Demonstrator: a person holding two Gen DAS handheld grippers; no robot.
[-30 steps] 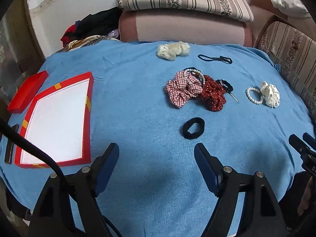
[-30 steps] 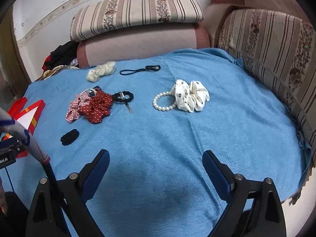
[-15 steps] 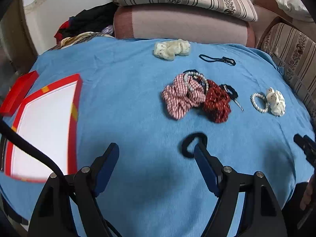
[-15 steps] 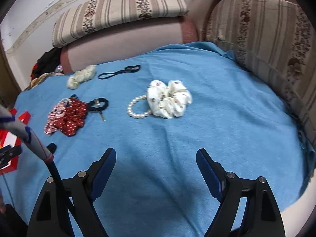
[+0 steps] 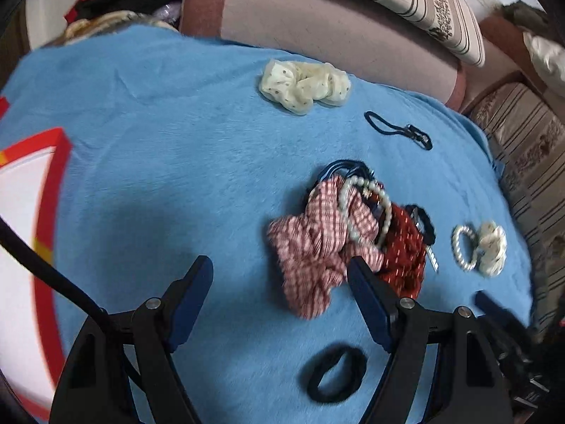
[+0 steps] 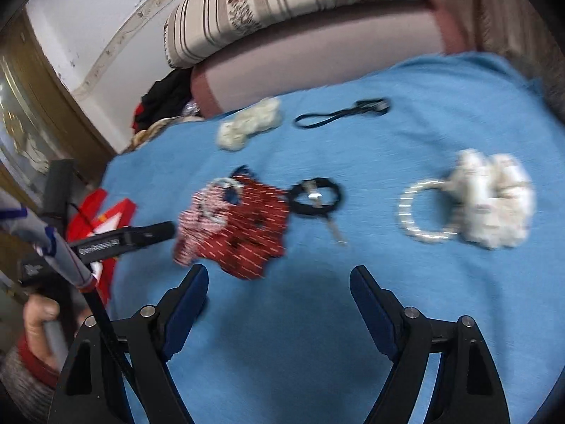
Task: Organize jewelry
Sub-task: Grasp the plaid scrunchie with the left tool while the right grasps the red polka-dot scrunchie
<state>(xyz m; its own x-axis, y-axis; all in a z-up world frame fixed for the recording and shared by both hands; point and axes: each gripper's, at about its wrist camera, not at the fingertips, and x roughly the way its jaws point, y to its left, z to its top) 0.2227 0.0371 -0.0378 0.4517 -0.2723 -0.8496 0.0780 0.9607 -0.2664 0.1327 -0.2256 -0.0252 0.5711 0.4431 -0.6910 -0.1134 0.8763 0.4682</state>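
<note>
Blue pads line the left gripper (image 5: 279, 275), whose jaws stand wide apart and hold nothing. Its right fingertip (image 5: 356, 268) overlaps the checked pink scrunchie (image 5: 317, 247) in view; contact cannot be told. A black hair tie (image 5: 335, 372) lies under this gripper, on the blue cloth (image 5: 176, 176). The right gripper (image 6: 279, 279) is also wide and empty, with the red dotted scrunchie (image 6: 250, 233) just ahead and the pearl bracelet (image 6: 420, 212) further right.

Fuzzy matt blue cloth cover (image 5: 197, 162)
</note>
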